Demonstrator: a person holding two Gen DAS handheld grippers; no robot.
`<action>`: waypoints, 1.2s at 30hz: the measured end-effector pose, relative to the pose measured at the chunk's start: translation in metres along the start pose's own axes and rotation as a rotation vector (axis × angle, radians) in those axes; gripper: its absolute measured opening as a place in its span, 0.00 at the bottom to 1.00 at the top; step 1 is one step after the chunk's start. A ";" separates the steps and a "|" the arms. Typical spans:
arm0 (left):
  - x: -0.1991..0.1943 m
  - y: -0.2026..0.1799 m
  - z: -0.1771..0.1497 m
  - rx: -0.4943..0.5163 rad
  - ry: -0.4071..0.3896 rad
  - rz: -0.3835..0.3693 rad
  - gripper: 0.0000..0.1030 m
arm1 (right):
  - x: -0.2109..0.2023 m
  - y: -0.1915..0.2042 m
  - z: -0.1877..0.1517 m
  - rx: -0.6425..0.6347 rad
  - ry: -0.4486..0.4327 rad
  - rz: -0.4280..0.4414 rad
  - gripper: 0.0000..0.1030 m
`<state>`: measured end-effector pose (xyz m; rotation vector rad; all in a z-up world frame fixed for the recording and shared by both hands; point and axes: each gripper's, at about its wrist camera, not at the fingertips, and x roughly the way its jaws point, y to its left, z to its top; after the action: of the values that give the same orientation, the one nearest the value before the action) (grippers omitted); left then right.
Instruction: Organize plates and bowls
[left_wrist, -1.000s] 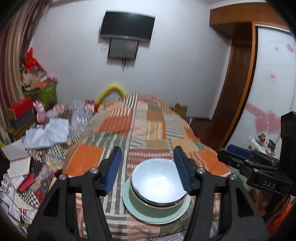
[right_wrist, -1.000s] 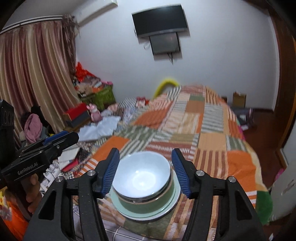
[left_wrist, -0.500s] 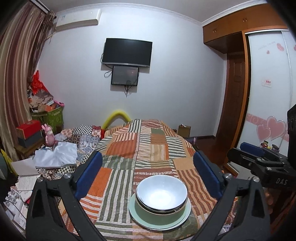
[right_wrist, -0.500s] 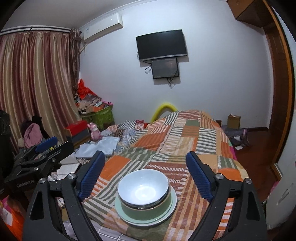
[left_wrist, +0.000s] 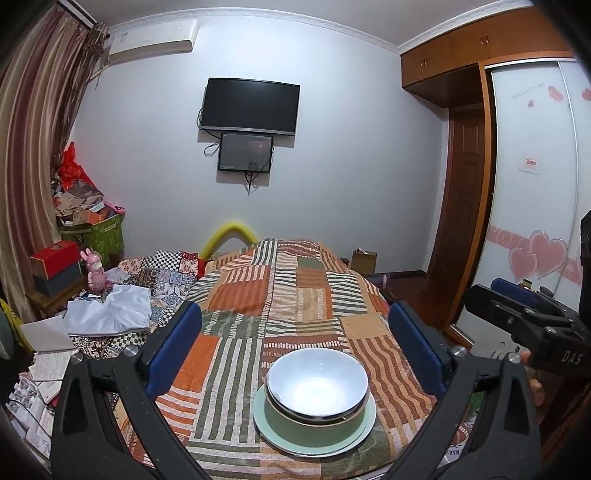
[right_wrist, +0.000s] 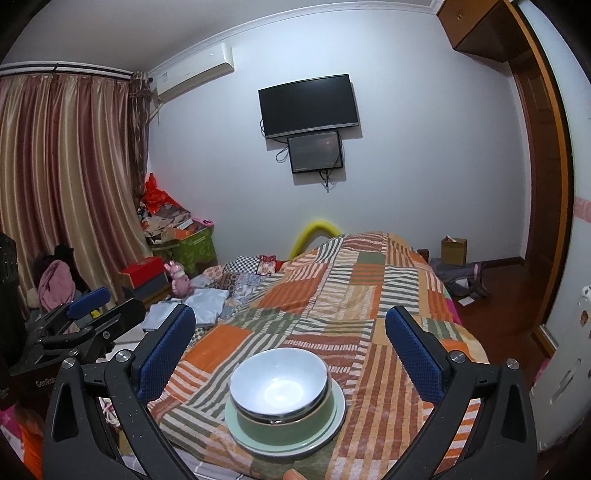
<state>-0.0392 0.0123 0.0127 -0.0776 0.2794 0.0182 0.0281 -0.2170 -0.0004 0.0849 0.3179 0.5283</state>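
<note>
A white bowl (left_wrist: 317, 380) is nested in a green bowl (left_wrist: 314, 424) that stands on a pale green plate (left_wrist: 269, 430), all stacked near the front edge of the bed. The stack also shows in the right wrist view: white bowl (right_wrist: 279, 380), green bowl (right_wrist: 280, 428), plate (right_wrist: 338, 417). My left gripper (left_wrist: 295, 350) is open wide and empty, held back from the stack. My right gripper (right_wrist: 290, 349) is open wide and empty, also back from the stack. Each gripper shows at the edge of the other's view.
The bed has a striped patchwork cover (left_wrist: 291, 295). Clothes and papers (left_wrist: 110, 314) lie to the left of it. Boxes and a green bin (left_wrist: 96, 232) stand by the curtain. A wardrobe (left_wrist: 535, 221) and a door are on the right.
Both grippers have opened from narrowly around the bowl stack to wide open. Both have drawn back and lifted away from the stack. The bowls and plate have stayed in place.
</note>
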 end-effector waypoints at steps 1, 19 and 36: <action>0.000 0.000 0.000 -0.001 0.001 0.000 0.99 | 0.000 0.000 0.000 0.000 0.000 -0.002 1.00; 0.005 -0.002 -0.002 -0.001 0.014 -0.012 0.99 | 0.000 -0.002 0.002 -0.004 0.010 -0.007 1.00; 0.009 -0.004 -0.003 -0.007 0.027 -0.021 0.99 | -0.003 -0.004 0.005 -0.007 -0.002 -0.028 1.00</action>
<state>-0.0315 0.0076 0.0081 -0.0877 0.3059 -0.0027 0.0290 -0.2219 0.0043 0.0745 0.3153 0.5019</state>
